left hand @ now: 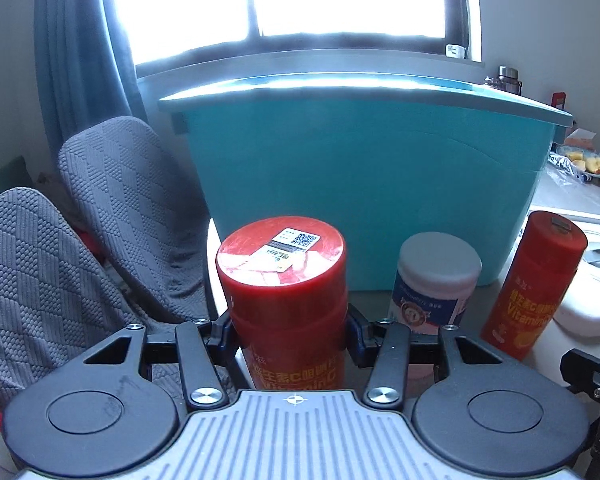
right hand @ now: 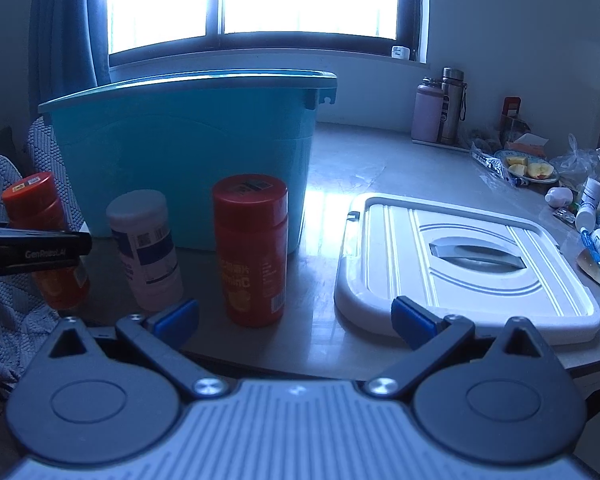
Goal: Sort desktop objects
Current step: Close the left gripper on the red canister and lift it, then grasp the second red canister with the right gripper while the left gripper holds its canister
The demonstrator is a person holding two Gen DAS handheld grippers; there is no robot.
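Note:
My left gripper (left hand: 287,334) is shut on a red vitamin C bottle (left hand: 284,280), gripping it below the cap at the table's left edge. That bottle and the left gripper (right hand: 32,250) also show at the left of the right wrist view, the bottle (right hand: 40,216) behind the finger. A white bottle with a grey cap (left hand: 436,280) (right hand: 146,248) stands beside it. A second red vitamin C bottle (left hand: 536,284) (right hand: 254,248) stands further right. My right gripper (right hand: 296,320) is open and empty, just in front of this bottle. The teal storage bin (left hand: 364,176) (right hand: 188,148) stands behind the bottles.
A white bin lid (right hand: 464,264) lies flat on the table to the right. Further right are small bottles and tubes (right hand: 592,220), a plate of cut fruit (right hand: 528,168), plastic bags and two flasks (right hand: 440,108). Grey-covered chairs (left hand: 100,208) stand left of the table.

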